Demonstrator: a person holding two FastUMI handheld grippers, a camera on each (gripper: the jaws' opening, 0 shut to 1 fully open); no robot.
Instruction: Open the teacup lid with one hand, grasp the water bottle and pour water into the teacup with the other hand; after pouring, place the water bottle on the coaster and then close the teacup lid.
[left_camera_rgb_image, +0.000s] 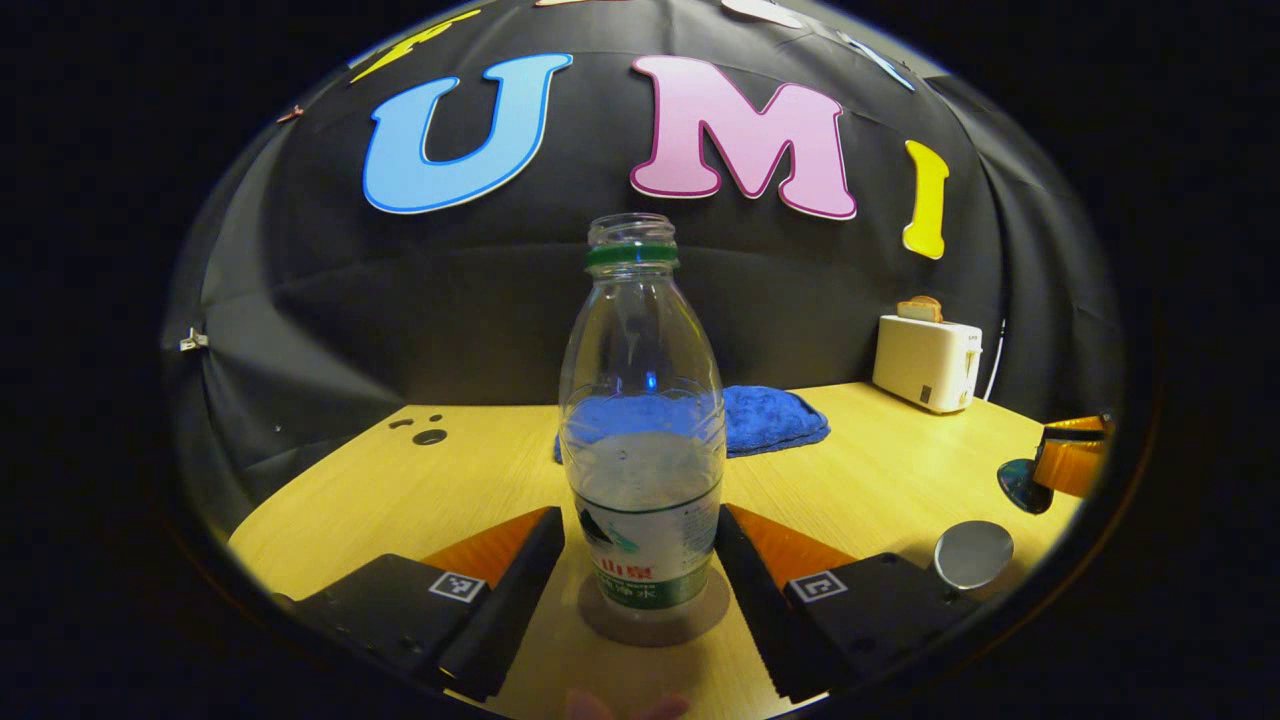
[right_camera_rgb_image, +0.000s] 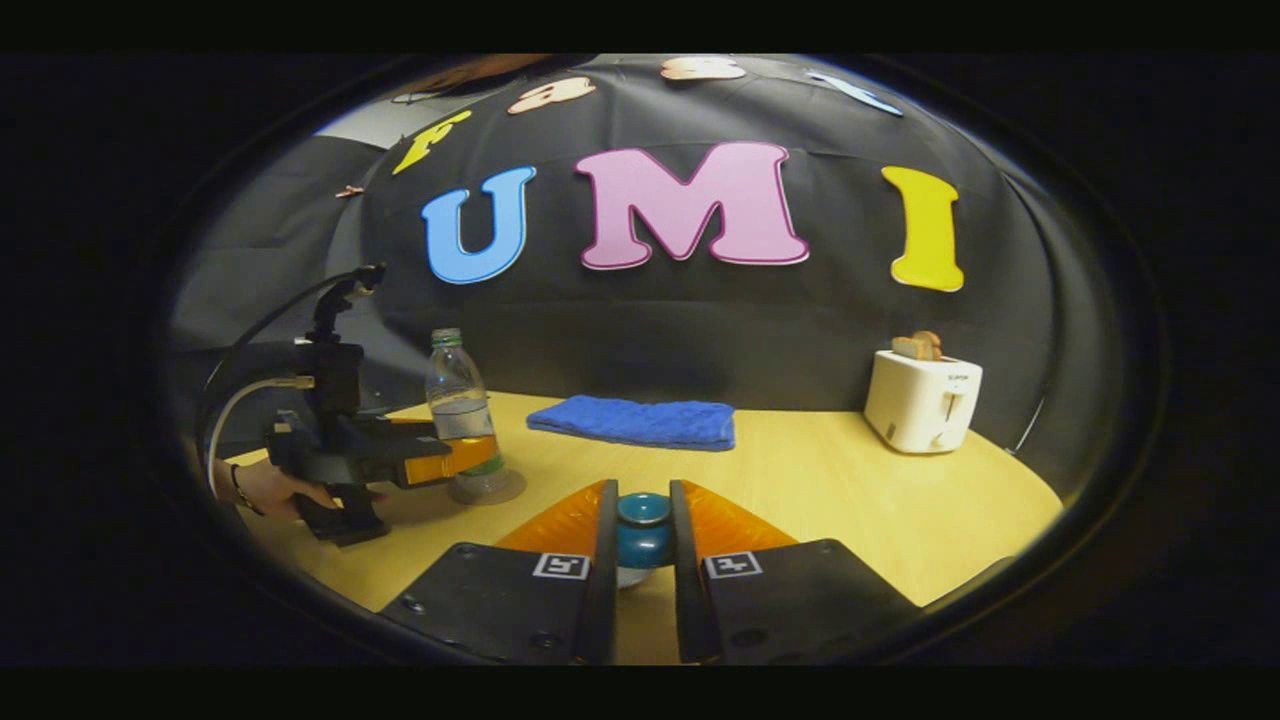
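Two grippers work: the left gripper (left_camera_rgb_image: 640, 560) straddles the water bottle (left_camera_rgb_image: 640, 420) upright on its coaster (left_camera_rgb_image: 655, 622), apparently released; the right gripper (right_camera_rgb_image: 643, 545) grips the teacup lid (right_camera_rgb_image: 643, 530), teacup (left_camera_rgb_image: 972, 553) uncovered near the table's (left_camera_rgb_image: 860, 480) right edge.

Clear bottle (left_camera_rgb_image: 640, 420) with green neck ring and a white-and-green label bearing red characters. Brownish-grey coaster (left_camera_rgb_image: 655, 622) under it. Table (left_camera_rgb_image: 880, 480) of pale yellow wood grain. Blue cloth (right_camera_rgb_image: 632, 421), deep and plain. Cream-white toaster (right_camera_rgb_image: 922, 402) with golden-brown toast on top. Teal lid (right_camera_rgb_image: 643, 530), glossy, with a lighter rim at its knob. Shiny silver-grey round top of the cup (left_camera_rgb_image: 973, 553). Black-and-white square markers on the black gripper bodies.
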